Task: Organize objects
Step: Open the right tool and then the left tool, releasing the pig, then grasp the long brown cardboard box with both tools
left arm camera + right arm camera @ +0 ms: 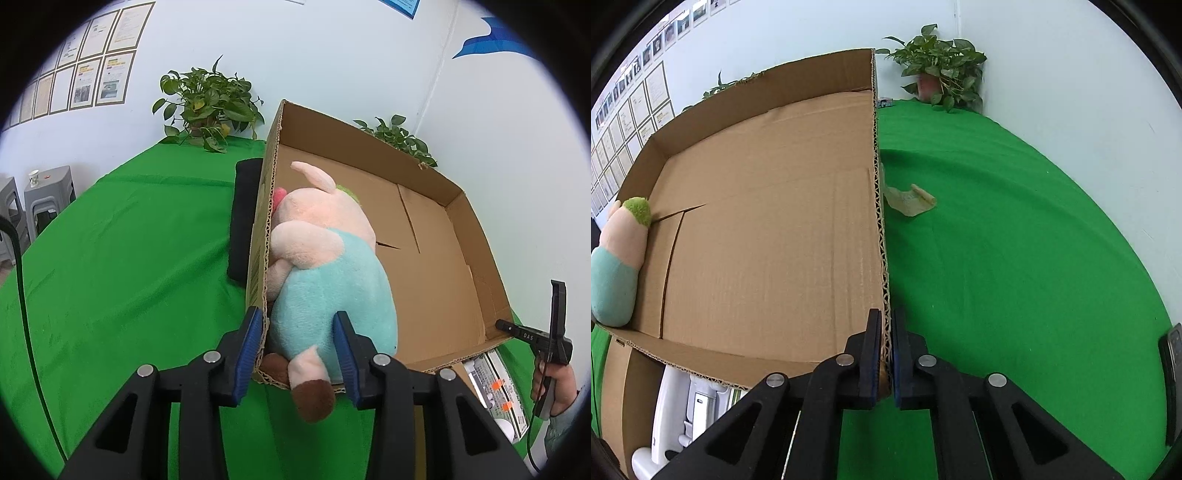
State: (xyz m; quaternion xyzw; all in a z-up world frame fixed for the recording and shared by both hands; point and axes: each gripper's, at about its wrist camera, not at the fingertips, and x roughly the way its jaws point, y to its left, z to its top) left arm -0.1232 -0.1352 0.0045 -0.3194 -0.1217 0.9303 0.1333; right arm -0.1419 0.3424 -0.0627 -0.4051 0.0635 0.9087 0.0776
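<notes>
The plush pig (325, 280) lies boxed, both claws, left (299, 354) and right (885, 360), pinching the cardboard box (768, 229) walls, while a crumpled scrap (910, 201) waits on the counter (1015, 258).

Brown cardboard box (768, 229); pink-and-teal plush pig (325, 273), brown feet; green tablecloth (1015, 258); blue-padded black tongs (295, 347).

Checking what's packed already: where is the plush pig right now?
In the left wrist view the plush pig lies inside the cardboard box, against its left wall, one foot hanging over the near edge by the left tool.
</notes>
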